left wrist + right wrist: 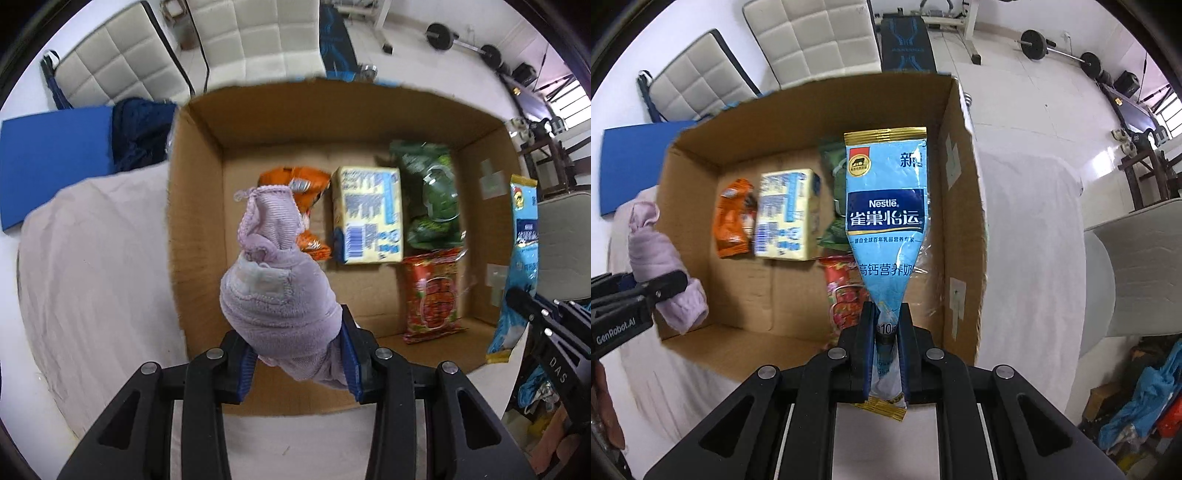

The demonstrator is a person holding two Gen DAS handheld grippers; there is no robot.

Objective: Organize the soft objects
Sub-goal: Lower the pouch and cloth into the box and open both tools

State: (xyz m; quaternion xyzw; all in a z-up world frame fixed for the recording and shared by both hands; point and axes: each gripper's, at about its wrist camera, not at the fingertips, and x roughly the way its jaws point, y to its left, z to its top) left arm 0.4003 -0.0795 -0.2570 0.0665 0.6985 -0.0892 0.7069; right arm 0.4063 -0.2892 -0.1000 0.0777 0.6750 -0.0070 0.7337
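The red packet [846,295] is partly hidden behind the blue pouch [886,206], which is clamped in the right gripper [885,332] over the box [960,221]. A lilac cloth [280,295] is gripped by the left gripper [299,354].

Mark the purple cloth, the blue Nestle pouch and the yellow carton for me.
purple cloth [280,295], left wrist view, bundled middle.
blue Nestle pouch [886,206], right wrist view, logo panel.
yellow carton [365,214], left wrist view, printed top face.

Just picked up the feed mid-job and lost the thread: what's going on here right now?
A person is packing an open cardboard box. The left tool is shut on a rolled lilac knit cloth, held over the box's left side. The right tool is shut on a light blue Nestle powder pouch, held over its right side. An orange snack packet, a pale yellow carton, a green packet and a red packet already lie inside.
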